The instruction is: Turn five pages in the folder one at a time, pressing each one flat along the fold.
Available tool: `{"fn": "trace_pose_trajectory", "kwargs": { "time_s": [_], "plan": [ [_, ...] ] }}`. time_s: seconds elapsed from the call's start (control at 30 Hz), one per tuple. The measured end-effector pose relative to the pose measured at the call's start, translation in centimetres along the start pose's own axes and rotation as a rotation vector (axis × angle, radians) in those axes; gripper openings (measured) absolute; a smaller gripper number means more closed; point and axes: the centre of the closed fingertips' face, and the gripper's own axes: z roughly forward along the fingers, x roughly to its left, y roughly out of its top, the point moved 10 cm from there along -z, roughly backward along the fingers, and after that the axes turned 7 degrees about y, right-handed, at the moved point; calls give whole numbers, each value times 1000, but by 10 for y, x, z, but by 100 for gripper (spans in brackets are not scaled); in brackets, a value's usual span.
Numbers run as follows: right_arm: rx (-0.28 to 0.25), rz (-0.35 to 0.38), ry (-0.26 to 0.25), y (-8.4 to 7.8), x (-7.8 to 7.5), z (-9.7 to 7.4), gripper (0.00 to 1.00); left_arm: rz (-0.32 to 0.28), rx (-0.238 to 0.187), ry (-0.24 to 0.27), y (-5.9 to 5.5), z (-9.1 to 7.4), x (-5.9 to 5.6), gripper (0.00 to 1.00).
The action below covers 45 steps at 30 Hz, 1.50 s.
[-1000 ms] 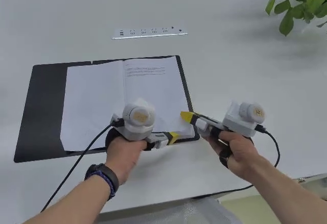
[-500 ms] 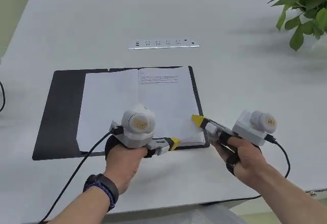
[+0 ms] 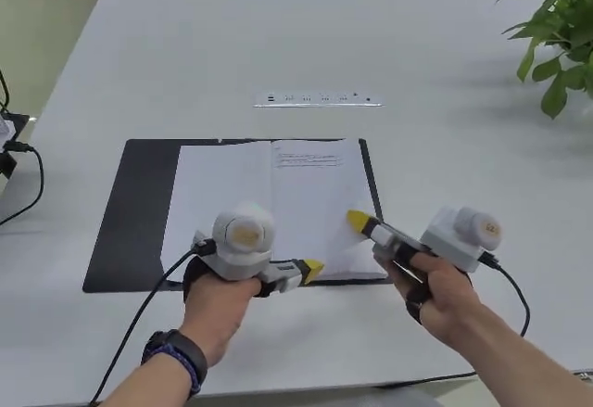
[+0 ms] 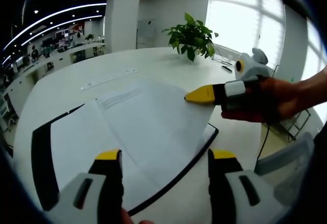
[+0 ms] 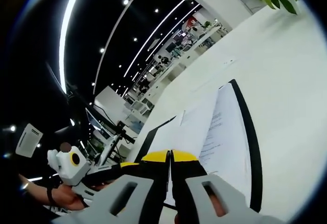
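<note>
I find the folder (image 3: 139, 212) lying open on the table (image 3: 278, 45). My left gripper (image 3: 312, 267) is at its near edge, jaws apart, empty. My right gripper (image 3: 358, 219) is over the right page (image 3: 315, 194), jaws closed. Whether it pinches paper, I cannot tell.

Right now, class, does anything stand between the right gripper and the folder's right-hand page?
Nothing visible does. The right gripper, jaws shut, is at the outer edge of the right-hand page; the open left gripper sits aside.

R claw (image 3: 356, 219) further in over page (image 3: 315, 194)
</note>
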Motion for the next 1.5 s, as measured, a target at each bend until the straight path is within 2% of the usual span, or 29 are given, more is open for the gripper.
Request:
{"fn": "trace_pose_trajectory", "kwargs": {
  "time_s": [0.3,0.47,0.9,1.17,1.5],
  "plan": [
    [15,-20,35,-4,17,14,0,-20,-26,39,-1,-17,16,68],
    [16,-15,46,-7,21,21,0,-33,-39,67,-3,-28,28,68],
    [54,-31,91,-19,46,48,0,-68,-35,122,-28,-63,49,69],
    [81,-39,119,-30,61,67,0,-84,-48,171,-38,-86,73,70],
    [109,-38,143,-43,76,88,0,-120,-62,216,-50,-108,96,70]
  ]
}}
